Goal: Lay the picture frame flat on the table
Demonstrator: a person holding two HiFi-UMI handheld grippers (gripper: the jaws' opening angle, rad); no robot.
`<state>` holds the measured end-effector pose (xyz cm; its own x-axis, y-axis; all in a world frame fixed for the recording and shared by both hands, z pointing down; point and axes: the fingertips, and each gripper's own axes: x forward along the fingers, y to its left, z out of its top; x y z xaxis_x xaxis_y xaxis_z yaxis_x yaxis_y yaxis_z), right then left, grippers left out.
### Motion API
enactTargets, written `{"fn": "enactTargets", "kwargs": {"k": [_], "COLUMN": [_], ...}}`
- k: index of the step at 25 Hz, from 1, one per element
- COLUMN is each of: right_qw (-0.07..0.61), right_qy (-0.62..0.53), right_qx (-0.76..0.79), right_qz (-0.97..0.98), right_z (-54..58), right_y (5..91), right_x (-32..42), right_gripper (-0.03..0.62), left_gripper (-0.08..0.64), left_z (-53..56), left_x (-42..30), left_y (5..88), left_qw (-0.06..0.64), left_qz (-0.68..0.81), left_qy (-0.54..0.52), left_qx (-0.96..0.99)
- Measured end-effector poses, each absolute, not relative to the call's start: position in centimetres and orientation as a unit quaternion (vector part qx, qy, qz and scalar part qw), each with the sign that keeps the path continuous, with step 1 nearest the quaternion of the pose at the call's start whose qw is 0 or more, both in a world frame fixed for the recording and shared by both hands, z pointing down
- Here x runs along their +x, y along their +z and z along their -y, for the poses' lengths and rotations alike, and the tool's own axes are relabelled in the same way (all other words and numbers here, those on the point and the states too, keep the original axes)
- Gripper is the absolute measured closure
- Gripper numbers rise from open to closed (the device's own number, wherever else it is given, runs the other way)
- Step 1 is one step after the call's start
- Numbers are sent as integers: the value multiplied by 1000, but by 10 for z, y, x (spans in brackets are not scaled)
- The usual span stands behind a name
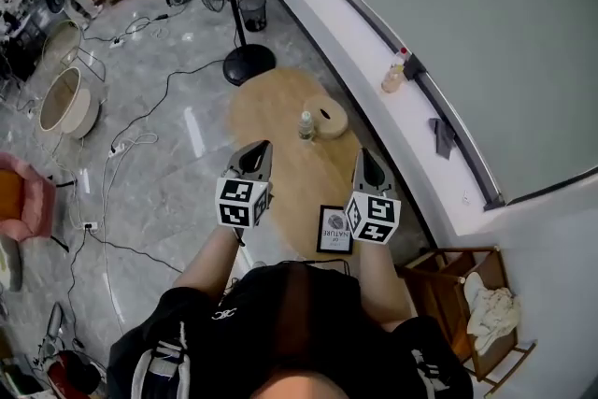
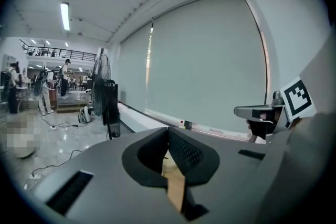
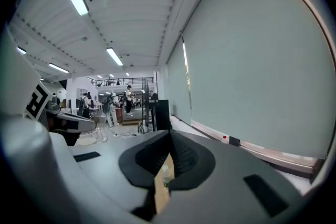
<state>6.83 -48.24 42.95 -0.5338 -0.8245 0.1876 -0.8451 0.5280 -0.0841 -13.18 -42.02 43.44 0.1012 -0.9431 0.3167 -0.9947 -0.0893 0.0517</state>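
Jaws of the left gripper (image 1: 263, 148) and right gripper (image 1: 363, 155) are pressed together on nothing, and the picture frame (image 1: 334, 231) is seen untouched at the near end of the table (image 1: 271, 112), so the laying down is not yet begun.

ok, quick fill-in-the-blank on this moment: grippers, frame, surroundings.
1. The left gripper and right gripper both have their jaws ___, with nothing between them.
2. The picture frame is closest to the ___ gripper.
3. The fan stands on the ___.
Missing words: shut; right; floor.
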Motion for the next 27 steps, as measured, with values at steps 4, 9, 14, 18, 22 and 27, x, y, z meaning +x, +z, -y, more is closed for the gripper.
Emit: {"fn": "enactTargets", "kwargs": {"k": [4, 9, 14, 18, 22, 27], "right_qw": [22, 4, -6, -10, -12, -12], "right_qy": [61, 28, 28, 34, 32, 31], "right_qx": [493, 494, 490, 486, 483, 480], "right_qz": [867, 869, 871, 873, 875, 877], "right_z": [473, 457, 446, 438, 439, 429], "right_y": [371, 335, 324, 321, 318, 310], "right_x": [66, 58, 48, 42, 43, 42], "right_gripper": [578, 578, 578, 578, 578, 578], "left_gripper": [538, 538, 538, 538, 538, 538], "left_z": [399, 376, 366, 356, 357, 346], "left_x": [-162, -184, -191, -195, -194, -194], "left_y": [381, 335, 314, 311, 311, 306], "left_qw": [100, 55, 39, 37, 39, 45], "left_qz": [682, 701, 706, 707, 707, 709], "left_qy": [83, 70, 57, 57, 59, 60], "left_qx": [720, 708, 705, 704, 703, 701]}}
